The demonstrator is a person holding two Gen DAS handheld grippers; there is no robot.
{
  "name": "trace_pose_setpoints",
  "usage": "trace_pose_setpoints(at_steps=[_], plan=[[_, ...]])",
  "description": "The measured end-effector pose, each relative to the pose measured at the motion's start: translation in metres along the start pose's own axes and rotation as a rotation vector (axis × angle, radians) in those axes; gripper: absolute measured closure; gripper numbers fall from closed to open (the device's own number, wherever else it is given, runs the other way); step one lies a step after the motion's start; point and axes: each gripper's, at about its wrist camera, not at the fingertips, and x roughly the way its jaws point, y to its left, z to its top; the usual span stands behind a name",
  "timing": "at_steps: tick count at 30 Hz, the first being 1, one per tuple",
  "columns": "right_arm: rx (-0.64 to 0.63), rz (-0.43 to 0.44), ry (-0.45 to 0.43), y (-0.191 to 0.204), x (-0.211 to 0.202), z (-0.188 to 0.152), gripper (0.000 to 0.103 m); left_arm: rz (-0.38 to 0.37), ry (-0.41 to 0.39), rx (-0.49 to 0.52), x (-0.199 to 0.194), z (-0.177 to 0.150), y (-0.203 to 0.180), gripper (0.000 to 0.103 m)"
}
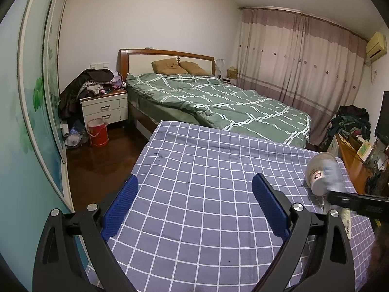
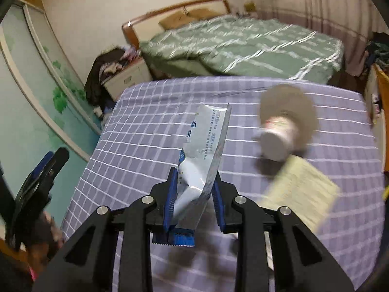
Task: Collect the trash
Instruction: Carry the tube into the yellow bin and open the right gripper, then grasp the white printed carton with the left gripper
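Note:
A silver and white foil sachet (image 2: 206, 146) with blue print stands up between the blue pads of my right gripper (image 2: 194, 177), which is shut on it and holds it above the purple checked tablecloth (image 2: 145, 126). A white plastic cup (image 2: 279, 136) lies on its side to the right of the sachet, and a pale yellow paper (image 2: 304, 189) lies in front of the cup. In the left wrist view my left gripper (image 1: 194, 194) hovers open over the tablecloth (image 1: 194, 160) with nothing between its pads. The same cup (image 1: 321, 172) lies at the right, partly hidden by my right gripper's black body (image 1: 357, 202).
A red bucket (image 1: 97, 132) lined with a plastic bag stands on the wooden floor by a white nightstand (image 1: 104, 108) piled with clothes. A bed with a green quilt (image 1: 218, 102) lies behind the table. A wooden desk (image 1: 352, 163) with clutter stands at the right.

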Motion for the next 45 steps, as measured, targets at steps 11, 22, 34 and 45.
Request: trace_pose_setpoints(at_steps=[11, 22, 34, 45], plan=[[0.300, -0.270, -0.149, -0.175, -0.106, -0.054, 0.075, -0.049, -0.005, 0.063, -0.002, -0.003, -0.016, 0.010], [0.552, -0.503, -0.115, -0.307, -0.111, -0.104, 0.075, -0.122, 0.031, 0.154, 0.001, -0.011, -0.041, 0.010], [0.628, -0.505, -0.221, -0.303, -0.126, -0.114, 0.048, -0.290, 0.122, 0.249, 0.003, -0.024, -0.092, 0.010], [0.471, -0.534, -0.349, -0.254, -0.126, -0.101, 0.044, -0.493, 0.210, 0.439, -0.004, -0.025, -0.207, 0.010]])
